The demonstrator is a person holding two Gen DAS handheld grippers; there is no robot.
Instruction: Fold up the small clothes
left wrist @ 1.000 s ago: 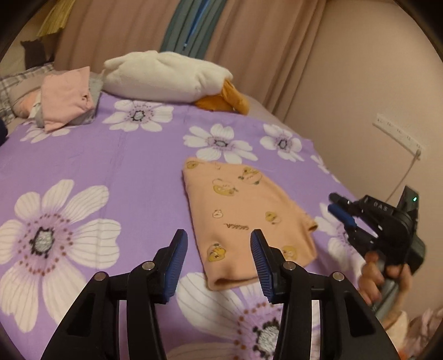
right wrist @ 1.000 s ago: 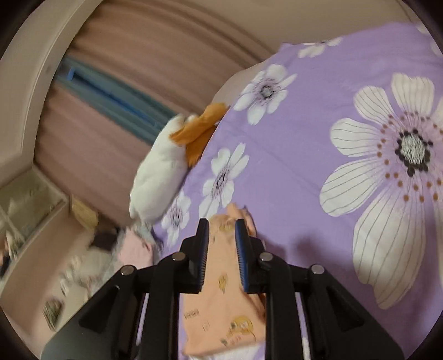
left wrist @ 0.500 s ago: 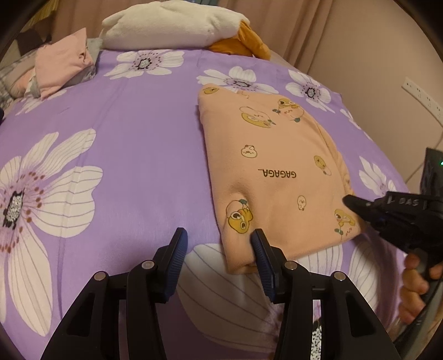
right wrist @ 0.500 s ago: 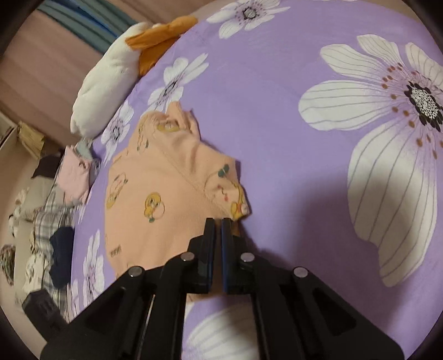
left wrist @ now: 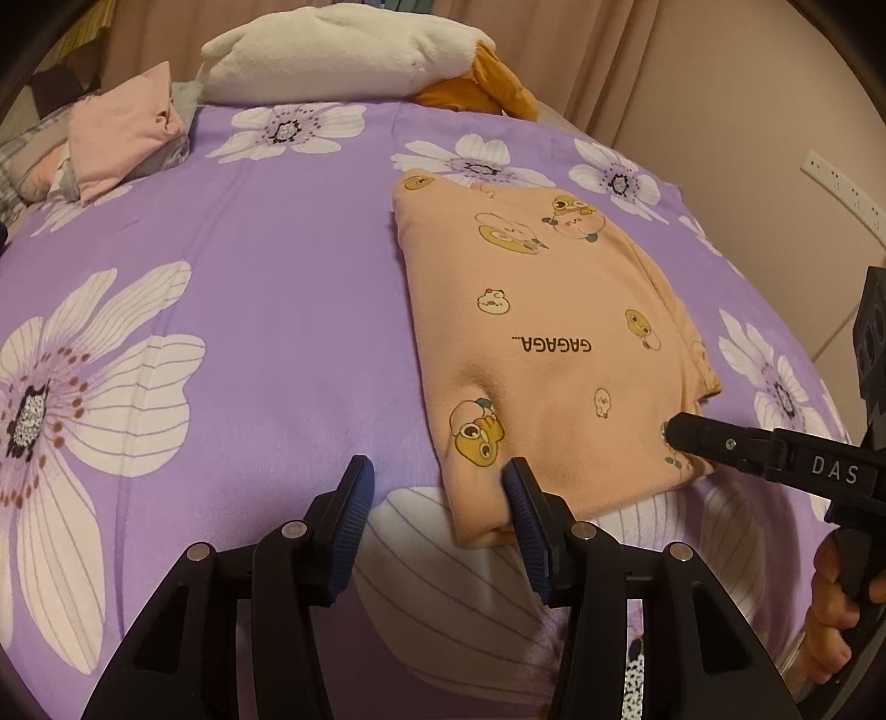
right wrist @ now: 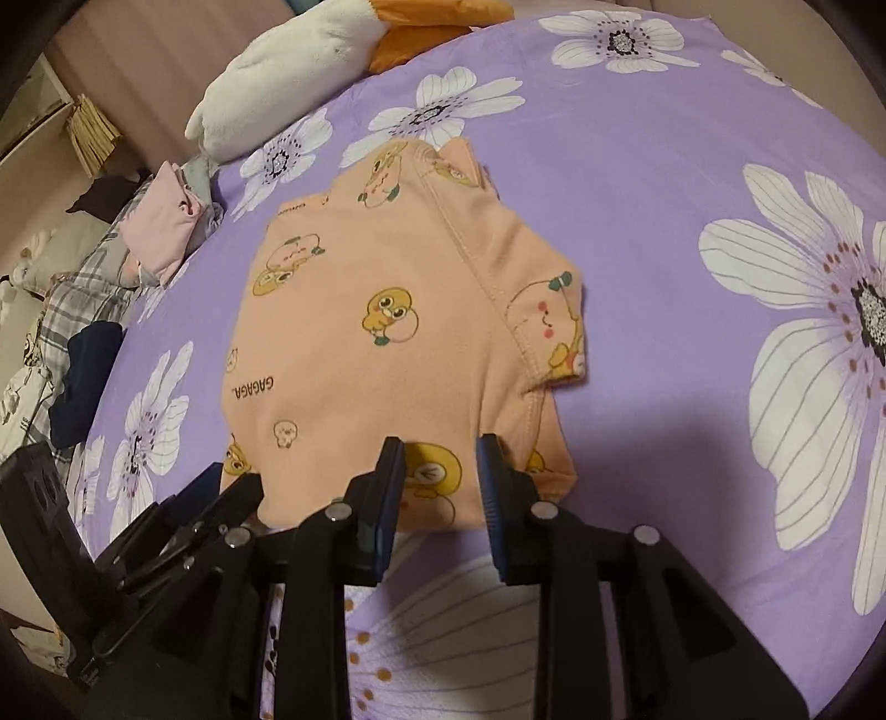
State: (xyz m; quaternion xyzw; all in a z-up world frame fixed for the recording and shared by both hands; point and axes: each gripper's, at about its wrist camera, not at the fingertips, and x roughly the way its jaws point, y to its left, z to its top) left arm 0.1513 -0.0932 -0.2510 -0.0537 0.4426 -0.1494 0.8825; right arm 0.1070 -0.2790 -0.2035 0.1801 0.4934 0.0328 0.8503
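A folded peach shirt (left wrist: 554, 343) printed with ducks and "GAGAGA" lies flat on the purple flowered bedspread (left wrist: 266, 310). My left gripper (left wrist: 437, 498) is open at its near left corner; the corner sits between the fingers, close to the right pad, unpinched. My right gripper (right wrist: 441, 471) hovers over the shirt's (right wrist: 387, 310) near hem by the short sleeve. Its jaws are opening, with the hem between them and not pressed. The right gripper's tip (left wrist: 681, 435) shows over the near right corner, and the left gripper (right wrist: 221, 493) appears at the lower left.
A white and orange plush (left wrist: 343, 50) lies at the head of the bed. Folded pink clothes (left wrist: 122, 138) sit at the far left, beside plaid cloth and a dark garment (right wrist: 83, 376). A hand (left wrist: 836, 626) holds the right gripper. A wall socket strip (left wrist: 841, 183) is on the right.
Both grippers dropped toward the shirt's near edge. The right gripper rolled, its jaws closed over the hem, then parted again. The left jaws stayed about as wide.
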